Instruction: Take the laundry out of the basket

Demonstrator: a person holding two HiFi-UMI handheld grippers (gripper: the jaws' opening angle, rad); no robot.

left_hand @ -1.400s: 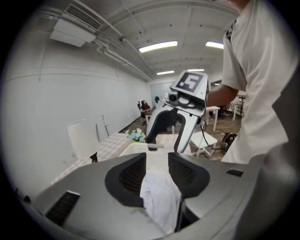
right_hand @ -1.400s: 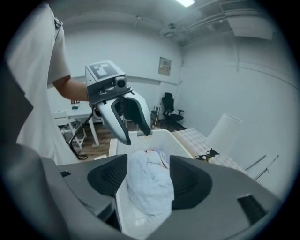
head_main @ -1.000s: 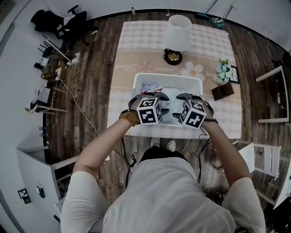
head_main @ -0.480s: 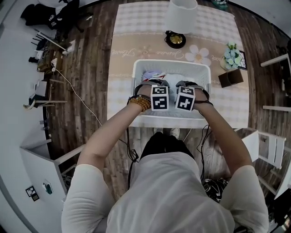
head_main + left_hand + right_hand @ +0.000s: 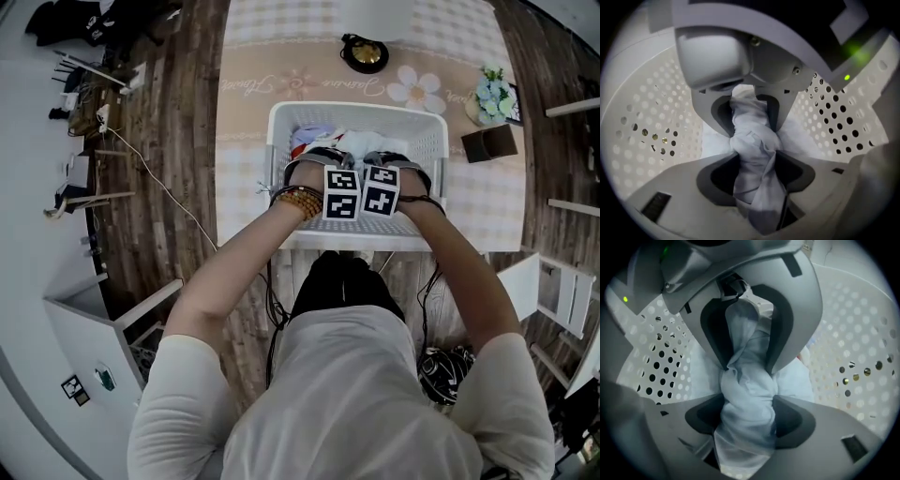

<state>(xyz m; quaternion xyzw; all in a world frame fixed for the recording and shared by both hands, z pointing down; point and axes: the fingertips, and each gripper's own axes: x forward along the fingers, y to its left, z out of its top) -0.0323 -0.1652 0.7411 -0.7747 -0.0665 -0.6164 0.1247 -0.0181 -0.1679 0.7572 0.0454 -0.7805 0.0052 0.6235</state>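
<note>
- The left gripper (image 5: 752, 145) points steeply down inside the basket (image 5: 651, 122). Its jaws stand wide and have just been opening. A twisted rope of white cloth (image 5: 757, 187) fills the gap. The pads seem not yet to clamp it, though so close a view leaves that unsure.
- The right gripper (image 5: 750, 383) is in the same posture, its jaws wide but just closing a little. A second bunch of cloth (image 5: 745, 427) stands between them, also judged unclamped.
- The laundry (image 5: 361, 141) lies in the basket at the person's 12 o'clock. A coloured garment (image 5: 309, 141) sits towards the basket's 10 o'clock corner.
- Risk: closing on a loose fold only would let the cloth slide out on the lift.
- Risk: cloth could catch in the perforated walls and drag the light basket upward.
- Risk: the two grippers work just beside each other. If both take one garment, uneven pulls could tangle it.
- Edges: the basket's 6 o'clock rim sits near the edge of the counter (image 5: 253, 56), so a tug towards the person could tip it off.
- Room: the space above is open. Bare counter lies at 3 o'clock, short of a brown box (image 5: 489, 143), and a lamp base (image 5: 364, 53) stands at 12 o'clock.
</note>
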